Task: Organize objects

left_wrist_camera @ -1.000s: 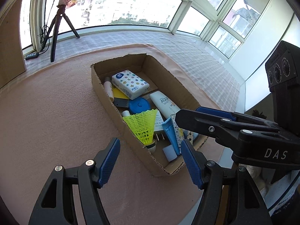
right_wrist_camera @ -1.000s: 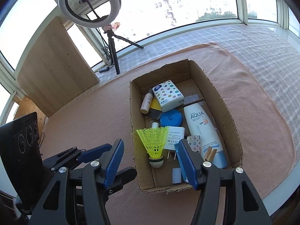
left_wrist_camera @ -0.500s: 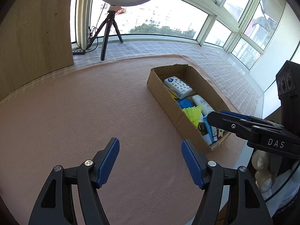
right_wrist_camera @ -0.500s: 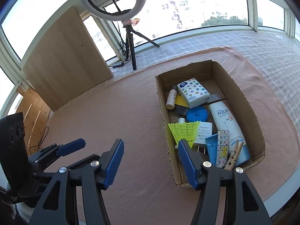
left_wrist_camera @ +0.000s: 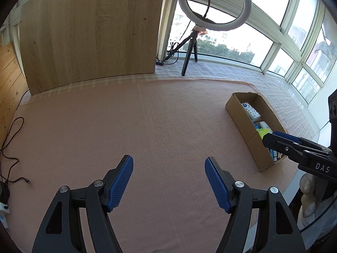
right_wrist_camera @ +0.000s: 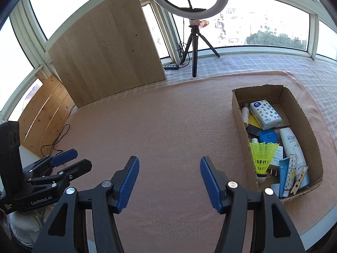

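An open cardboard box point(right_wrist_camera: 237, 113) sits on the pink cloth at the right. It holds a yellow shuttlecock point(right_wrist_camera: 262, 154), a star-patterned tissue pack point(right_wrist_camera: 265, 113), a white sunscreen tube point(right_wrist_camera: 291, 145), a blue round case point(right_wrist_camera: 268, 136), a wooden clothespin point(right_wrist_camera: 299, 181) and other small items. My right gripper point(right_wrist_camera: 169, 160) is open over bare cloth, left of the box. My left gripper point(left_wrist_camera: 168, 160) is open too, farther left, with nothing between its fingers. In the left wrist view the box point(left_wrist_camera: 242, 124) lies far right, partly behind the right gripper's fingers point(left_wrist_camera: 280, 139).
The pink cloth point(left_wrist_camera: 147, 116) covers the wide surface. A ring light on a tripod point(right_wrist_camera: 193, 48) and a leaning wooden board point(right_wrist_camera: 109, 48) stand at the back. Black cables point(left_wrist_camera: 10, 147) trail at the far left. The surface's edge runs just beyond the box.
Both grippers have swung left and away from the box, which has slid to the right side of both views and looks smaller. Both stay open with nothing in them.
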Action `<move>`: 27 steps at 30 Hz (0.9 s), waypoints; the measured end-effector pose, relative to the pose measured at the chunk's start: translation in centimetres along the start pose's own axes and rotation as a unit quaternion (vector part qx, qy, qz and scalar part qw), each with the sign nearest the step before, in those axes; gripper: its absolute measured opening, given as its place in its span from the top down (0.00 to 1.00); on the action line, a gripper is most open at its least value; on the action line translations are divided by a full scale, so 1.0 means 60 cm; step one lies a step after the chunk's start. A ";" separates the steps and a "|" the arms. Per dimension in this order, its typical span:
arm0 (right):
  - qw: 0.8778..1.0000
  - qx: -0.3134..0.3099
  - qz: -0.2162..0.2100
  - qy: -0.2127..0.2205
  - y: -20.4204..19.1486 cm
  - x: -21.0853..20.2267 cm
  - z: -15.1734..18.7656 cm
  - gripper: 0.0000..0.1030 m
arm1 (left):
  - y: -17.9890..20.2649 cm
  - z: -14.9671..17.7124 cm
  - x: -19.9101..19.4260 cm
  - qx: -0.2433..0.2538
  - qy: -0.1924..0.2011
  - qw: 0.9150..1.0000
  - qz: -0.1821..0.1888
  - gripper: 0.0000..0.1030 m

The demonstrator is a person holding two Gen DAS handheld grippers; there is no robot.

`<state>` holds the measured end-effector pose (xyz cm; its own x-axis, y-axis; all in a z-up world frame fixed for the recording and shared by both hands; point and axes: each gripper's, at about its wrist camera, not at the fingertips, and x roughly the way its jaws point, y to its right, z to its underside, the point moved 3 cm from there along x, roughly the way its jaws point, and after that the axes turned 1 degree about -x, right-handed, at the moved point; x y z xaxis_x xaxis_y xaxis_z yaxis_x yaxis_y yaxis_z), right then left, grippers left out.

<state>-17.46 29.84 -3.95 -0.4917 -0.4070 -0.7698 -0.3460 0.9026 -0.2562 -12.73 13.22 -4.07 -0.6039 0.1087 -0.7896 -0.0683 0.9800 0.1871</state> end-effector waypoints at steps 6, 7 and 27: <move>0.999 -0.037 0.004 0.001 -0.072 0.012 0.017 0.45 | -0.064 0.021 -0.035 -0.024 0.009 0.999 -0.032 0.27; 0.999 -0.042 0.004 0.002 -0.082 0.013 0.020 0.45 | -0.072 0.025 -0.039 -0.026 0.009 0.999 -0.038 0.27; 0.997 -0.070 0.019 0.010 -0.171 0.030 0.054 0.45 | -0.128 0.076 -0.073 -0.045 0.011 0.996 -0.072 0.26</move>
<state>-12.20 20.33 -4.60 -0.5216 -0.3759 -0.7659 -0.4340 0.8898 -0.1411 -5.91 6.00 -4.69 -0.6005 -0.0359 -0.7989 -0.2255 0.9661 0.1261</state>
